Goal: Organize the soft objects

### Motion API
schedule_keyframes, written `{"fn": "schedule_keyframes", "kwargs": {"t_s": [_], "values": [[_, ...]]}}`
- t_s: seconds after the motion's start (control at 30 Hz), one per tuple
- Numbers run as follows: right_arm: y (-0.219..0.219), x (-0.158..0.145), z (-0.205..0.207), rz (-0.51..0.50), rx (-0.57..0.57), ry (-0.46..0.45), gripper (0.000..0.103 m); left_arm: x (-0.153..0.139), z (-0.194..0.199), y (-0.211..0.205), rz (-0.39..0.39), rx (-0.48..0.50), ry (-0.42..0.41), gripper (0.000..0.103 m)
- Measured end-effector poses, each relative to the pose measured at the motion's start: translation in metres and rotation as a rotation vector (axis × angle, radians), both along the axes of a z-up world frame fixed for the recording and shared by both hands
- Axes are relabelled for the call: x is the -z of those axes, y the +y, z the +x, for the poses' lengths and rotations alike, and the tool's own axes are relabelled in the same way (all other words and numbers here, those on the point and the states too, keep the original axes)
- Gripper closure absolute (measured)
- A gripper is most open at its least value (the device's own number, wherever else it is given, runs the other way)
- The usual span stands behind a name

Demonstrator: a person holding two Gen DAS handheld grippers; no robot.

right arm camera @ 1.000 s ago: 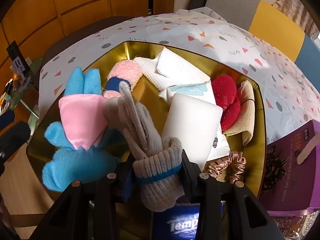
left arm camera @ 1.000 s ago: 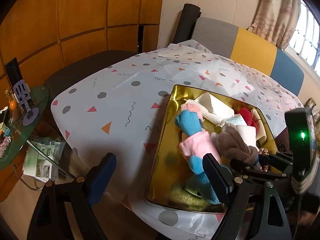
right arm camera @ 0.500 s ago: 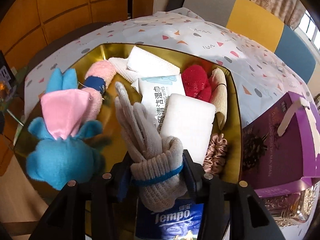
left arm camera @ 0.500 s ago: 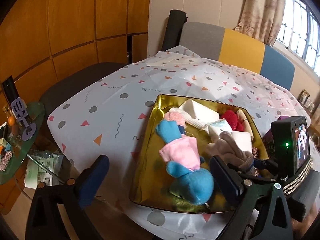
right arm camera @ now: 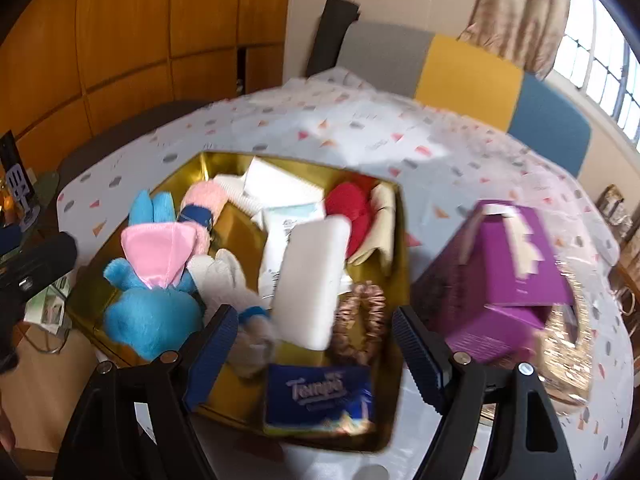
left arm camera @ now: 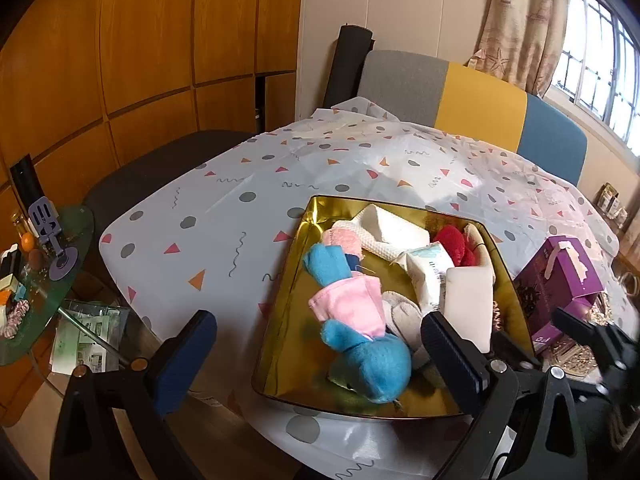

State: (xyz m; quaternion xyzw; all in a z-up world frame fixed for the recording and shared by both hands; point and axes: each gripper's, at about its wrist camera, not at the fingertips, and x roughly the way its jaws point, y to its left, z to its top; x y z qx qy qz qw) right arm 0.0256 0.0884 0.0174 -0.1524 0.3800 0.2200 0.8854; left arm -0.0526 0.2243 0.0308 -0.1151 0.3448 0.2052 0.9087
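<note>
A patterned tablecloth (left arm camera: pixel 224 216) carries one gold tray (left arm camera: pixel 288 320) holding one blue plush toy (left arm camera: pixel 360 344) and a grey glove bundle (right arm camera: pixel 228 280). Only the blurred right view shows what seems a blue tissue pack (right arm camera: pixel 320 396). Left gripper (left arm camera: pixel 316 356) and right gripper (right arm camera: pixel 312 344) both gape, empty.

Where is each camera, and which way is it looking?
Left wrist: sits on the left gripper, looking across the gold tray to the chairs; its two open fingers show, plus the other gripper at far right.
Right wrist: sits on the right gripper, open, above the tray's near edge, facing the same way; blurred.
Both see: blue bunny, purple box.
</note>
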Motion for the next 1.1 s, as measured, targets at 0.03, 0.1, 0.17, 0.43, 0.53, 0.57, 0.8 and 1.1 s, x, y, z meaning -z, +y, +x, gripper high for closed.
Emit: {"fn": "schedule_keyframes", "kwargs": {"t_s": [0.03,0.1,0.17,0.43,0.53,0.57,0.8,1.1], "values": [[-0.005,-0.003,-0.004,0.007,0.012,-0.015,0.022,-0.001,0.0,-0.003,0.011,0.004,0.001,0.0],[-0.019,-0.01,-0.014,0.028,0.058,-0.062,0.022,-0.004,0.001,-0.011,0.035,0.01,0.002,0.0],[-0.031,-0.015,-0.019,0.046,0.097,-0.086,0.022,-0.007,0.001,-0.021,0.054,0.022,-0.005,0.0],[-0.07,-0.032,-0.033,0.104,0.204,-0.164,0.022,-0.012,-0.004,-0.041,0.072,-0.009,-0.029,0.0],[-0.074,-0.032,-0.036,0.111,0.209,-0.165,0.022,-0.012,-0.005,-0.043,0.084,-0.02,-0.026,0.0],[-0.076,-0.031,-0.035,0.116,0.211,-0.162,0.022,-0.012,-0.004,-0.043,0.084,-0.02,-0.021,0.0],[-0.079,-0.028,-0.037,0.124,0.223,-0.153,0.022,-0.009,-0.004,-0.048,0.095,-0.017,-0.011,0.0],[-0.084,-0.028,-0.036,0.126,0.231,-0.151,0.022,-0.006,0.0,-0.054,0.086,0.016,0.003,0.0]]}}
